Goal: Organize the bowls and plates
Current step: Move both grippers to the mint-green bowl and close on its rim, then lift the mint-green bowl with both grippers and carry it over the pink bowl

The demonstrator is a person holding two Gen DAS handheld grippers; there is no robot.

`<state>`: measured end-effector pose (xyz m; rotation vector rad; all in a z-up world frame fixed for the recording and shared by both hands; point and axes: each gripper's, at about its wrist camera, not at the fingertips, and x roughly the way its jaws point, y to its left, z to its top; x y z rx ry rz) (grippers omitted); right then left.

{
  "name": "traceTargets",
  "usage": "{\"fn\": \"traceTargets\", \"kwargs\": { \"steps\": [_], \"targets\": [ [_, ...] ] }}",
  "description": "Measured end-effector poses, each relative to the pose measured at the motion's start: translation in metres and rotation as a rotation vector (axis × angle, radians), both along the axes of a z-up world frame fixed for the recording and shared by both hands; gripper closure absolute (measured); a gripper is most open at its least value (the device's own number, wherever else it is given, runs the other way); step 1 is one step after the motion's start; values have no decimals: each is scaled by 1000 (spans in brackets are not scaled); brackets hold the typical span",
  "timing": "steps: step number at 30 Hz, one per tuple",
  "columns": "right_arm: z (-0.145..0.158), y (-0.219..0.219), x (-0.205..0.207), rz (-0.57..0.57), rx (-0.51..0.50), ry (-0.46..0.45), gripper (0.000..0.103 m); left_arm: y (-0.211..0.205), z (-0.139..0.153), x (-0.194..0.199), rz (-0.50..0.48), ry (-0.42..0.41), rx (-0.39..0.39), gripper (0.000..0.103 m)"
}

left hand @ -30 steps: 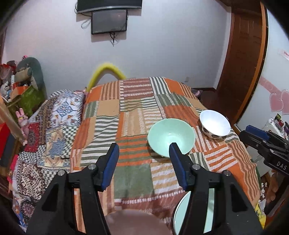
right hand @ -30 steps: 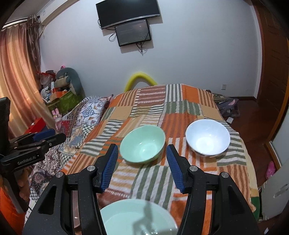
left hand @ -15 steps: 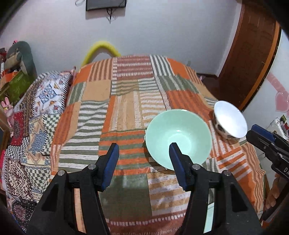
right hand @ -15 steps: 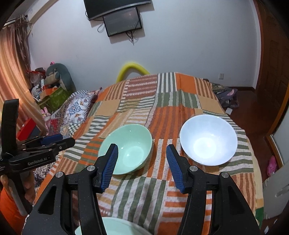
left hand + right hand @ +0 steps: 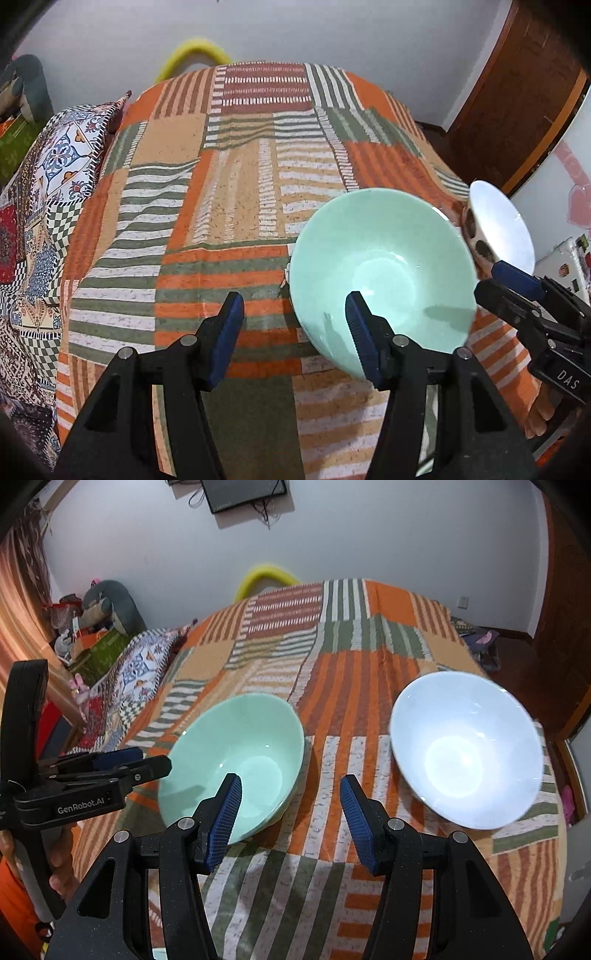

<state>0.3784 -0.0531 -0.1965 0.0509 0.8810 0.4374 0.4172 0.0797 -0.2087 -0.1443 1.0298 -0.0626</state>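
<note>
Two bowls on the bed, both grippers released above them.
The left gripper (image 5: 293,321) straddles the green bowl's (image 5: 384,273) near-left rim without touching; the right gripper (image 5: 290,806) hangs empty between the green bowl and the white bowl (image 5: 465,749), which stand apart on the bedspread (image 5: 332,672).

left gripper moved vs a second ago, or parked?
Yes. The left gripper has come forward and down toward the green bowl: the bowl now looms large at its right finger, and the wall-mounted screens have left the left wrist view.

Bare bedspread (image 5: 325,760) leaves passage between green bowl (image 5: 236,760) and white bowl (image 5: 465,749).
</note>
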Motion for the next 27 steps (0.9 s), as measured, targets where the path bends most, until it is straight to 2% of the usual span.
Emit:
{"fn": "traceTargets", "kwargs": {
  "steps": [2,5,7,11,13,17,20,27],
  "targets": [
    [-4,3,2,1,-8,7,53,-1,-5,3,-5,8,-8,54],
    [-12,7,6,13,-7,35,64,-2,-12,8,-8,31,-10,64],
    [-17,9,11,19,-2,61,79,0,-15,11,-2,41,-13,73],
    [-20,10,10,31,18,72,81,0,-22,14,-7,59,-29,81],
    [-19,12,9,32,9,68,82,-2,-23,13,-18,62,-35,90],
    [-17,18,5,36,-48,67,82,-9,-19,11,-39,58,2,90],
    [-15,19,1,36,-70,62,83,-11,-13,6,-49,54,-2,90],
    [6,12,-13,24,-33,27,83,-18,10,-19,-71,13,25,89]
  ]
}}
